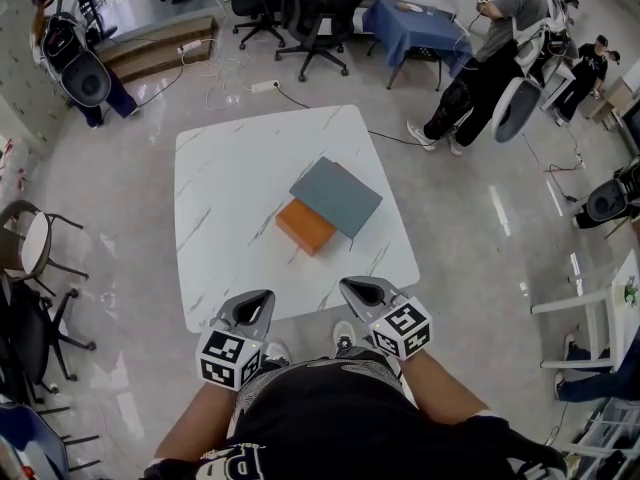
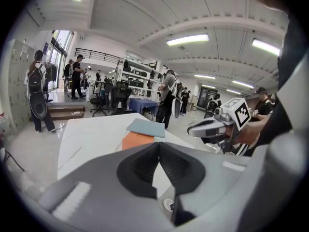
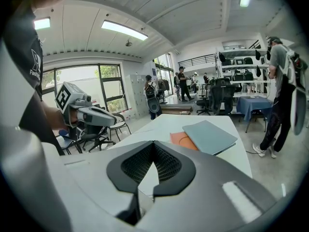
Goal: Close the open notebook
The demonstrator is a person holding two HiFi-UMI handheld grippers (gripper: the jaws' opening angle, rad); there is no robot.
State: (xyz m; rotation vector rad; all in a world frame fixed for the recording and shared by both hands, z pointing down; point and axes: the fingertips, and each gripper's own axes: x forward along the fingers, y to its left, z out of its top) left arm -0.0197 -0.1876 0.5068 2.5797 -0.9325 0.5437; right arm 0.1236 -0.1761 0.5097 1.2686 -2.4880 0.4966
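A grey-blue notebook [image 1: 337, 196] lies flat near the middle of the white marble table [image 1: 230, 168], its cover up, and overlaps the far part of an orange book [image 1: 305, 225]. Both also show in the left gripper view, the notebook [image 2: 146, 127] behind the orange book [image 2: 136, 140], and in the right gripper view, the notebook [image 3: 210, 135] beside the orange book [image 3: 181, 140]. My left gripper [image 1: 262, 296] and right gripper [image 1: 347, 286] hover side by side at the table's near edge, short of the books. Each is shut with nothing in it.
An office chair [image 1: 318, 13] and a table with a blue cloth [image 1: 415, 23] stand beyond the far edge. A person [image 1: 500, 58] stands at the back right and another [image 1: 75, 58] at the back left. A chair [image 1: 35, 243] is on the left.
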